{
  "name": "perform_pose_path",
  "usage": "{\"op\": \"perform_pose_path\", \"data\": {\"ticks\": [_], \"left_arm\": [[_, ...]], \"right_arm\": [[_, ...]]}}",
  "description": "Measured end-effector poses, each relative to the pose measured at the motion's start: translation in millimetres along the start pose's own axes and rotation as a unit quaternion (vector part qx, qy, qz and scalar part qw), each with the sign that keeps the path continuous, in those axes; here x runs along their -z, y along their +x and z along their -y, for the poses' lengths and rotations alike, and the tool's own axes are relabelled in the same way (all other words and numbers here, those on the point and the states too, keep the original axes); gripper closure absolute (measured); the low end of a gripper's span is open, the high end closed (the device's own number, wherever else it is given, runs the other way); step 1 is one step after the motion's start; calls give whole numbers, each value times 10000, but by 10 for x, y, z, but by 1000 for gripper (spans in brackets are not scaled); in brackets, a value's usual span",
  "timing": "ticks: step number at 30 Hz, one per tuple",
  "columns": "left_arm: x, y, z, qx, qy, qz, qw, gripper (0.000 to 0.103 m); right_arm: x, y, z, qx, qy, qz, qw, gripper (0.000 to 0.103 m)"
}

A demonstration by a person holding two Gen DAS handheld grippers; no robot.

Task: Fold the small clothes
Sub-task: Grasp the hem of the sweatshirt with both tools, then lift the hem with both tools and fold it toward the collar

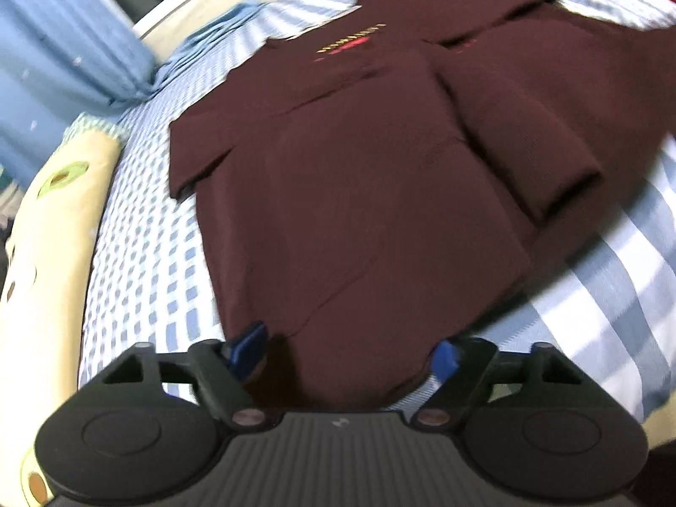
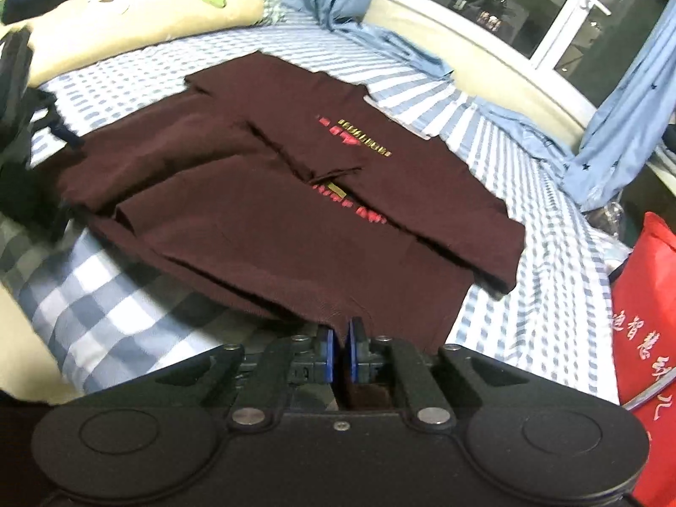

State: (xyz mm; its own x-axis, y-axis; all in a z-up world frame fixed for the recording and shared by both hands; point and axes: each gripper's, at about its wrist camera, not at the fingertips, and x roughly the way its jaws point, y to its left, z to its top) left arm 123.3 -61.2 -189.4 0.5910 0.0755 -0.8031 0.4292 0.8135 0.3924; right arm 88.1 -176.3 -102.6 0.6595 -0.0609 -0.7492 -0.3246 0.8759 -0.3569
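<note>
A dark maroon T-shirt (image 1: pixel 359 177) with a red and yellow print lies spread on the checked bed sheet (image 1: pixel 143 262). One side with its sleeve is folded over onto the body. My left gripper (image 1: pixel 346 352) is open, its blue pads on either side of the shirt's near hem. In the right wrist view the same shirt (image 2: pixel 295 219) lies ahead, and my right gripper (image 2: pixel 341 352) is shut on the shirt's near edge, with cloth pinched between the blue pads.
A cream avocado-print pillow (image 1: pixel 46 245) lies along the bed's edge, also in the right wrist view (image 2: pixel 126 21). Blue curtains (image 2: pixel 625 126) hang by the window. A red bag (image 2: pixel 646 338) stands at the right. Dark clothes (image 2: pixel 17 126) lie at the left.
</note>
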Motion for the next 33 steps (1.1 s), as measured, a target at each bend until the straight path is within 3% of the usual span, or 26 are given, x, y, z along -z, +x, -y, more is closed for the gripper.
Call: {"op": "perform_pose_path", "data": {"ticks": [1,3,5,7,9,22,24,25,26,33], "left_arm": [[1,-16,-28,59,-26,44,10000,41],[5,-84,-25,207,138,183,9995,84],[36,-227,74,67,519,383,9979,97],[64,-325,138,-256,918,579,9938,99],[86,-388,122,-342,1040,663,9918,100],[41,-382,114,-236,1204,667,9902,100],[46,-396,117,-237,1231,674,9898,100],[50,-395,114,-235,1238,676,9897,100],[47,-410,119,-242,1243,677,9896,100],[64,-403,134,-227,1229,636,9901,100]], "right_arm": [[27,1,-45,-24,-49,-41,10000,97],[95,45,-125,-68,-139,-131,9998,96],[153,90,-185,-102,-111,-231,9996,96],[220,137,-222,-127,-10,-324,9994,96],[278,172,-233,-170,84,-380,9991,96],[439,177,-241,-321,335,-603,9971,83],[449,185,-255,-351,382,-634,9966,85],[450,185,-264,-396,384,-655,9963,96],[451,179,-274,-431,363,-676,9961,101],[548,25,-159,-218,364,-691,9967,103]]}}
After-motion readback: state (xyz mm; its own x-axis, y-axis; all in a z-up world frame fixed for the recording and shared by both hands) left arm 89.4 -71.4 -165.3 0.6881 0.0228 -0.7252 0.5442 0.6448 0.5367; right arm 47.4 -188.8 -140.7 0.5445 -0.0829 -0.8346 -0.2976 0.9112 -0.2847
